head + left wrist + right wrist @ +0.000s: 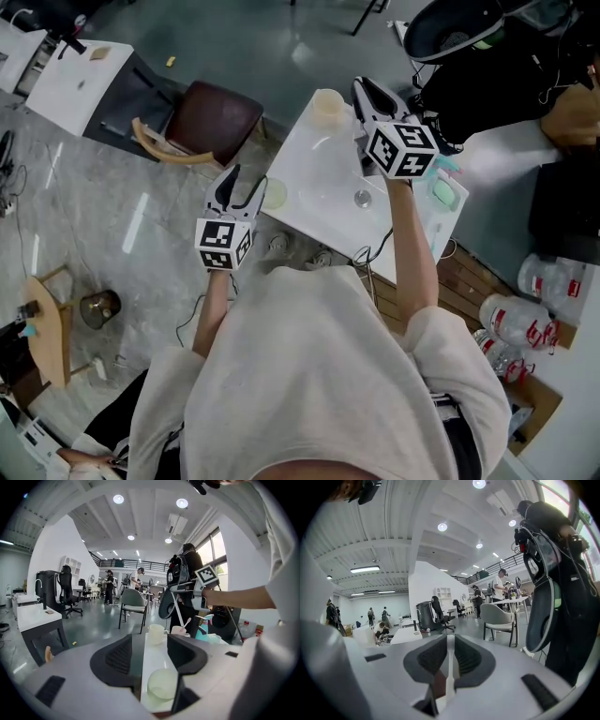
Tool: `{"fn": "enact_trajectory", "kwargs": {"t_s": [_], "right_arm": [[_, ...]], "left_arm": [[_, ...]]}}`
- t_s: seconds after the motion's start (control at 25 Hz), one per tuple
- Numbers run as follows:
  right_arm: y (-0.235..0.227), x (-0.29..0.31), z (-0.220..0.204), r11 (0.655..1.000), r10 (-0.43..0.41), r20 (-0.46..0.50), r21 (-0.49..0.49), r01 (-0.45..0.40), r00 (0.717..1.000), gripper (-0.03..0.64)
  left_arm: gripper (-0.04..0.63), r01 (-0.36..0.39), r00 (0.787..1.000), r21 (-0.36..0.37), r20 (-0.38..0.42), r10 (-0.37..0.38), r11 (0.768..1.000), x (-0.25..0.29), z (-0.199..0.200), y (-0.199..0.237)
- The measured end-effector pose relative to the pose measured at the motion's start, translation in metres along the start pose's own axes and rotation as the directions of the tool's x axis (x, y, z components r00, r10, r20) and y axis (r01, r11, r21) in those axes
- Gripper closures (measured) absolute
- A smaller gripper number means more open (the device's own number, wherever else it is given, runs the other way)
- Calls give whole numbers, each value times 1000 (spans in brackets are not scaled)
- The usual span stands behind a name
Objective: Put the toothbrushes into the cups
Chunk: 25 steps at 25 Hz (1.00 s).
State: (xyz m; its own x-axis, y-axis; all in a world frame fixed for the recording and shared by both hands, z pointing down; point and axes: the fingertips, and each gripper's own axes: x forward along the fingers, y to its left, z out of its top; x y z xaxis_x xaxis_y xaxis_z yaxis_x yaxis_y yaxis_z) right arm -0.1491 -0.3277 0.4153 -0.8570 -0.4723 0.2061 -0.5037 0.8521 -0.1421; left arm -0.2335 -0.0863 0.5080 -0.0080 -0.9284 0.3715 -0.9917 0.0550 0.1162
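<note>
White toothbrush (pixel 449 681) pinched by right gripper (pixel 450 641) — left gripper (pixel 149 645) gaping

**Left gripper (pixel 149 638), jaws apart above the near end of a white table (pixel 154 660)**

Nothing is gripped. Below the gap a pale cup (pixel 162 684) stands on the table. At the far end are a cream cup (pixel 156 633) and a pink cup (pixel 178 630) with a pink toothbrush (pixel 187 622) in it. Above them the right gripper (pixel 176 588) holds a white toothbrush (pixel 179 607) slanting down. A grey chair (pixel 132 603) stands behind.
</note>
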Motion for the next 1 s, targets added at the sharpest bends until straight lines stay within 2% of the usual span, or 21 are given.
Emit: {"fn": "enact_trajectory", "kwargs": {"t_s": [0.24,0.44,0.72,1.0], "right_arm": [[-11,44,22,1000,17,33,21,-18,999,570],[-18,73,23,999,30,35,34,-31,999,569],[-24,104,9,998,35,16,49,-35,999,569],[-35,119,-24,998,8,-15,69,-7,1000,569]], "left_arm": [[359,-14,1000,-12,-19,14,1000,8,-2,15],[359,-40,999,-22,-34,40,999,8,-7,29],[360,-67,996,-27,-52,66,997,5,-10,44],[359,-91,993,-24,-74,89,996,1,-16,53]]}}
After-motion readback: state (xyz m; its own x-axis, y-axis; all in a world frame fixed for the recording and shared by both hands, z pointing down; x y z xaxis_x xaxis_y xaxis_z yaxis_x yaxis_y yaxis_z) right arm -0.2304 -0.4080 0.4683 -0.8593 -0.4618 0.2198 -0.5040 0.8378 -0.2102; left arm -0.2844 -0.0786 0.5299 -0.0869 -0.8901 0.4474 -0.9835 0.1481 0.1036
